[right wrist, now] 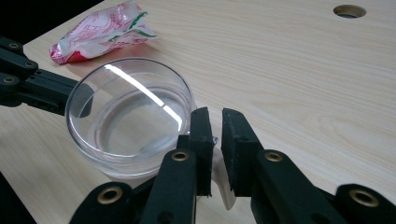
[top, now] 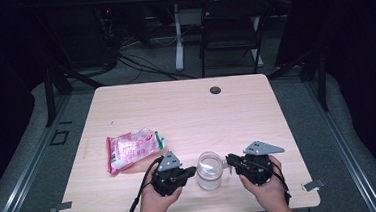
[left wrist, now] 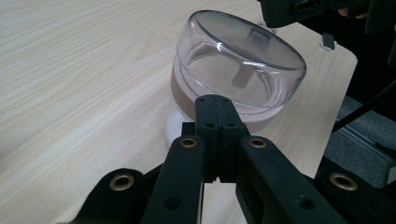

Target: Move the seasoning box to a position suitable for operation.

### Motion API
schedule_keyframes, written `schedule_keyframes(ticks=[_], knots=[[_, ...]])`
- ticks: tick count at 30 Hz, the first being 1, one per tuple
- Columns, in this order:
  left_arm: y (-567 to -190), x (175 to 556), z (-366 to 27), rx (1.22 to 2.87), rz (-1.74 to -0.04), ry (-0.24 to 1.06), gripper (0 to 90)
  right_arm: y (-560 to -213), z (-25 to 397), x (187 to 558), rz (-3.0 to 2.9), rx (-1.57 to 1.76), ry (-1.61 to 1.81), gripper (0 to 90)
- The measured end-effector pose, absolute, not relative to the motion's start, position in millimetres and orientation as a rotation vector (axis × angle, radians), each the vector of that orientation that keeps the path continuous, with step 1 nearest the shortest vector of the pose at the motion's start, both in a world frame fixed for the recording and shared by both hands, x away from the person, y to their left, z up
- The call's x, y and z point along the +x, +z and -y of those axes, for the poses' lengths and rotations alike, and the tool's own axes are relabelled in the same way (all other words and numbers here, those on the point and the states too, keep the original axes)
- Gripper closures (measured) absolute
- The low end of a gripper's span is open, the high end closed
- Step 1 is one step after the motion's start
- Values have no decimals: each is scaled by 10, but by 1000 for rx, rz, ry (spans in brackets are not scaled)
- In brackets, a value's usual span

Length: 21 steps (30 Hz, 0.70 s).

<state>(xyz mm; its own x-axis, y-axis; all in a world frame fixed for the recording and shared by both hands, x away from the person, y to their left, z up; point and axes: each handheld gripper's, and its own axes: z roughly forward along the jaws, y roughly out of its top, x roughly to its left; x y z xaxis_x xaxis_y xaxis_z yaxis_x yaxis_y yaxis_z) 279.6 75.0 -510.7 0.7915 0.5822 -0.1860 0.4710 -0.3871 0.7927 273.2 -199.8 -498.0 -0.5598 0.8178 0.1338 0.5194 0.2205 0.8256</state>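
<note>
High view: clear glass jar (top: 209, 170) upright near the front edge of the wooden table (top: 186, 111), between both grippers. Left gripper (top: 191, 172), jaws pressed together, tips just beside the jar's left wall. Right gripper (top: 226, 161), jaws narrowly parted around a small tab at the jar's right side. Red-and-white snack packet (top: 131, 149) lying flat, left of the jar.

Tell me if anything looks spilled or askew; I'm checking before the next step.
Nothing spilled. The clear cup stands upright on the table between the left gripper and right gripper, and looks empty. The red-and-white packet lies crumpled to the left, apart from it.
</note>
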Motion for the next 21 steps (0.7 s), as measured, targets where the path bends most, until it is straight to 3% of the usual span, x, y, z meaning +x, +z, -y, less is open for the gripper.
schedule_keyframes(ticks=[21], knots=[[-5083, 2790, -749, 2044, -778, 150, 900, -4988, 2019, 2730, -2170, 1249, 1270, 828]])
